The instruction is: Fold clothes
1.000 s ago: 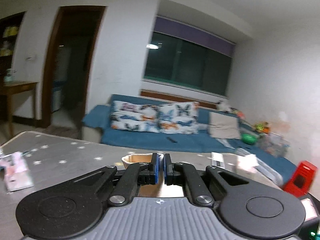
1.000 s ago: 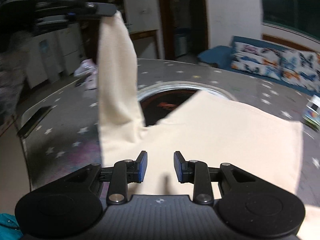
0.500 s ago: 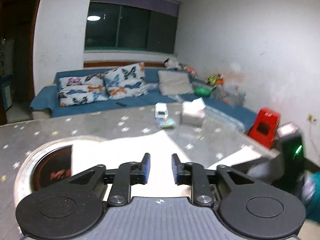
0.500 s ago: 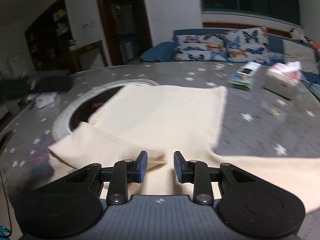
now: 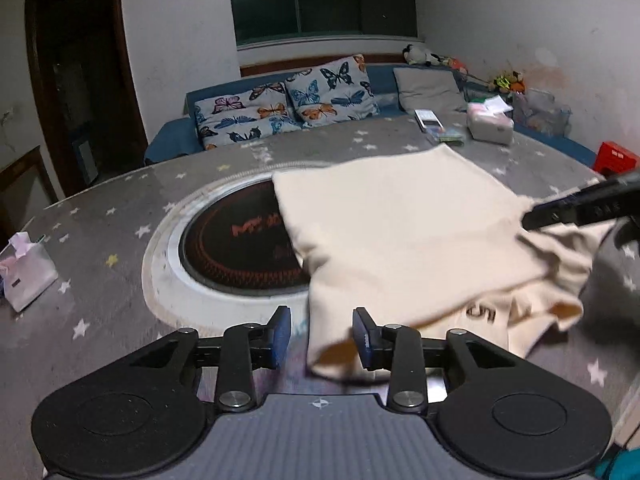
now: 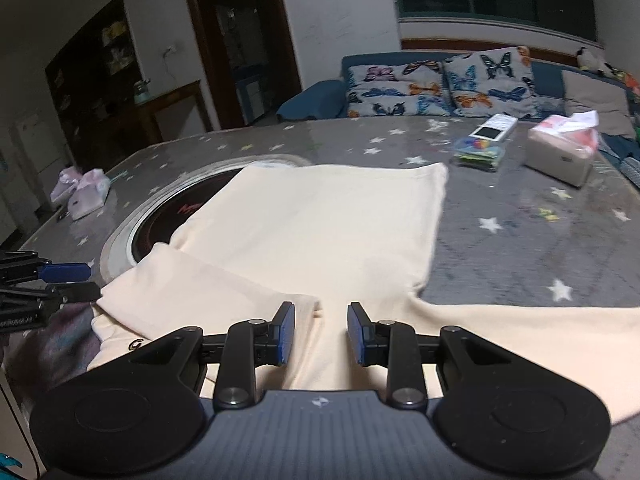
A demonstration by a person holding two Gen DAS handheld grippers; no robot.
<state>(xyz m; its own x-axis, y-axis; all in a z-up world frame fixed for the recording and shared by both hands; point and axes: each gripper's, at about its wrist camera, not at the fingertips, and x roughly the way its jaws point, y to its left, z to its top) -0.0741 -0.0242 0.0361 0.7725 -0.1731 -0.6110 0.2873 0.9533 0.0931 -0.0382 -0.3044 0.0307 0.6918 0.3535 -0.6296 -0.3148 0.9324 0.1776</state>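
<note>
The left hand-held gripper (image 5: 321, 336) stood wide open, its blue-padded fingers (image 5: 280, 336) spread apart above the near edge of the cream garment (image 5: 400, 232). A folded corner of the cloth lay just below the gap between the fingers, nearer the right one, but the fingers had hold of nothing. The right hand-held gripper (image 6: 321, 334) was likewise open, its fingers parted over the garment with cloth showing beneath and between them; it gripped nothing that could be seen. In the left wrist view a black gripper reached in from the right edge to the rumpled side of the cloth; whether it touched the fabric could not be told.

The garment lay spread on the bench (image 6: 520, 240), a grey surface scattered with white stars. One part of it covered the side of a round dark cooktop (image 5: 240, 248) with a pale ring, set into the bench. A sleeve (image 6: 192, 284) was folded across the body of the garment near the right gripper. Farther off on the bench sat a tissue box (image 6: 560, 156) and, beside it, a small white box on a colourful pack (image 6: 486, 140). A pink-wrapped tissue pack (image 5: 24, 268) sat near the left edge.

Behind the bench stood a blue sofa (image 5: 172, 140) with butterfly cushions (image 5: 280, 108), a dark window (image 5: 320, 0) above it, and a dark doorway (image 5: 80, 80) to the left.
</note>
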